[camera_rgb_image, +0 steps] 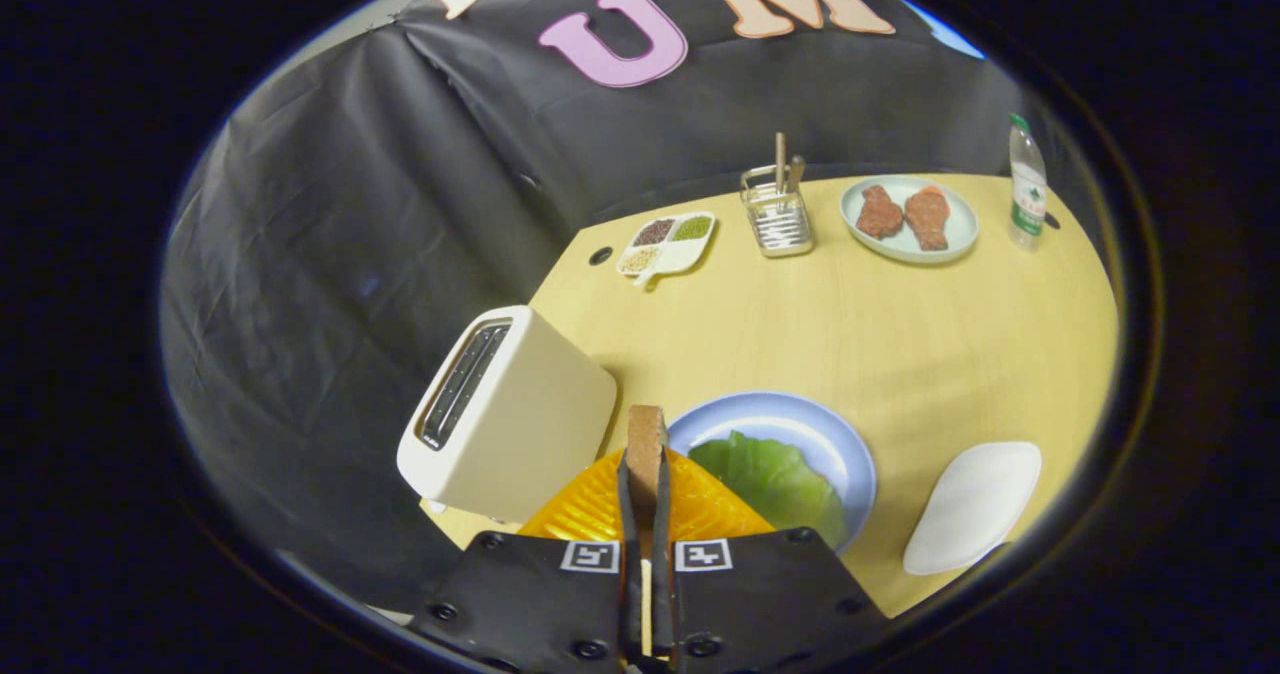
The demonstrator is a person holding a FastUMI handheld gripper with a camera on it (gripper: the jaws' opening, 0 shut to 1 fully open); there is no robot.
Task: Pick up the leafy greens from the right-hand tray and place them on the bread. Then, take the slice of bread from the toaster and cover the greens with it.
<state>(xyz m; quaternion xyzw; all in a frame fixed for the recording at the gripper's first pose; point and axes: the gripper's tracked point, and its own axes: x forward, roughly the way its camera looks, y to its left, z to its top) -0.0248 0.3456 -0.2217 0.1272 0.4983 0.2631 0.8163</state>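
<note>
My gripper [645,489] is shut on a slice of bread [645,444], held on edge between both fingers with its brown crust sticking out ahead of them. Just beyond and right of the fingers lies a blue plate [800,424] with the leafy greens [775,479] spread on it; any bread under the greens is hidden. The cream toaster [510,414] stands to the left of the fingers, its slot dark and without a slice. A white tray [975,504] lies bare to the right of the plate.
An orange ribbed mat [590,504] lies under the fingers beside the toaster. Far across the yellow table [900,334] stand a divided dish of grains [667,244], a wire utensil holder [778,214], a plate of meat pieces [908,219] and a water bottle [1026,184].
</note>
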